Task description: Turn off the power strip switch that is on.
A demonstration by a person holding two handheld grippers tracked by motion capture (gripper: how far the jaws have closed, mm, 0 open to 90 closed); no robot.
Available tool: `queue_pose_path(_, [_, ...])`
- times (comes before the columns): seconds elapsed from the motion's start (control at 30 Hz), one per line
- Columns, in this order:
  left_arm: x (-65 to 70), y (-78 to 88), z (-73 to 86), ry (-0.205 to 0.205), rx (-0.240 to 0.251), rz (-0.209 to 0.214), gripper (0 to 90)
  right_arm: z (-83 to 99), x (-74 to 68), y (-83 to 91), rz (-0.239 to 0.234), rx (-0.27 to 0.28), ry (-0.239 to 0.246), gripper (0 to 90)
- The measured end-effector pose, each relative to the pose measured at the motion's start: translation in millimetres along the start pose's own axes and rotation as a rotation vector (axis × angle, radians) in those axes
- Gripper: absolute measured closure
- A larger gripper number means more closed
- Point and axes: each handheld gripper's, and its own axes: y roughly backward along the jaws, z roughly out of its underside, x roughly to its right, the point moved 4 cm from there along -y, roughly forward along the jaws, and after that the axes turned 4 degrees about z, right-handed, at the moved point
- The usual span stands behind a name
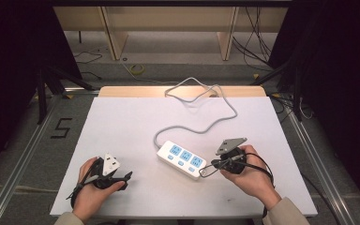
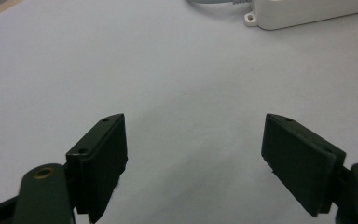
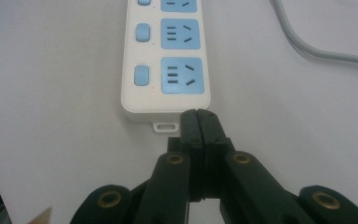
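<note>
A: Where is the power strip [image 1: 183,159] now?

B: It lies flat on the white bench [image 1: 122,131], a little right of the middle, turned on a diagonal. It has three blue sockets [image 3: 182,75], and beside each one a small blue switch [image 3: 141,75].

A: And the cord [image 1: 201,123]?

B: The grey cord leaves the far end of the strip, makes some curves on the bench and goes over the back edge.

A: Which gripper is near it?

B: The right gripper [image 3: 198,115]. Its jaws are clenched together with nothing between them, and the tips are just at the near end of the strip, beside the small mounting tab [image 3: 166,126]. If they touch the strip or not, I cannot tell.

A: And the other one?

B: The left gripper [image 2: 193,158] is well apart from the strip, near the front left part of the bench. Its jaws are released, wide, with only bare bench between them. In the left gripper view the strip's corner is far at the top.
</note>
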Motion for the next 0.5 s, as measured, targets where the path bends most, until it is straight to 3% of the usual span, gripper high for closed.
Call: queue_pose_path(0.5, [0.2, 0.1, -0.3, -0.003, -0.002, 0.001, 22.2, -8.0, -4.5, -7.0, -0.018, -0.008, 0.010, 90.0])
